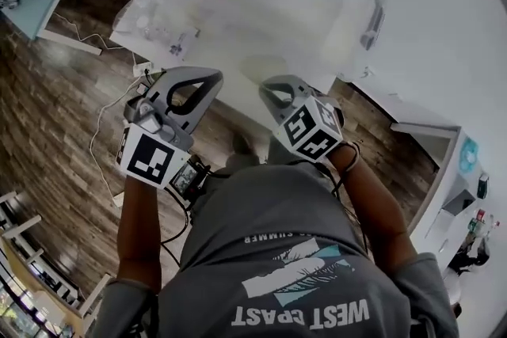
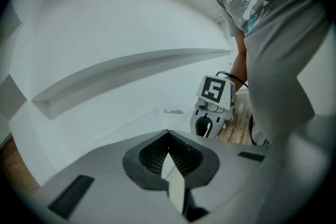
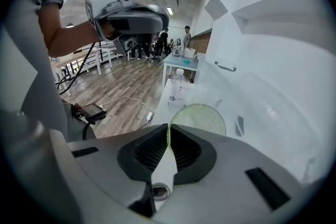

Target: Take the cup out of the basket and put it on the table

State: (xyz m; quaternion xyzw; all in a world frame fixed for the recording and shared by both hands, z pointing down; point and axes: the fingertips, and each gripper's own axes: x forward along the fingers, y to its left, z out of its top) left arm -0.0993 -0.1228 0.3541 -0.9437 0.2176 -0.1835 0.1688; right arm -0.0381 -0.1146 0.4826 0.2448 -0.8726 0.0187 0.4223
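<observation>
The right gripper [image 3: 168,128] has its 2 jaws drawn together, tips meeting, with only a thin wedge of daylight toward the base and nothing between them. Just beyond those tips, on the white table [image 1: 444,28], lies a round pale-green mesh basket [image 3: 207,119]. A paler round shape shows in its left part, and whether that is the cup cannot be made out. The basket sits ahead of the jaws, apart from them and touched by neither pad. The left gripper [image 2: 168,136] also has its 2 jaws closed tip to tip on nothing. It is held beside the right gripper and points at the table's pale side, with no basket in its own view. The person's grey shirt [image 1: 285,202] bears "WEST COAST" in white, upside down in the head view, with "SUMMER" partly legible above it. Each marker cube [image 1: 310,127] carries black-and-white square patterns. Print on a clear plastic bag [image 1: 158,28] on the table is too small to read.
</observation>
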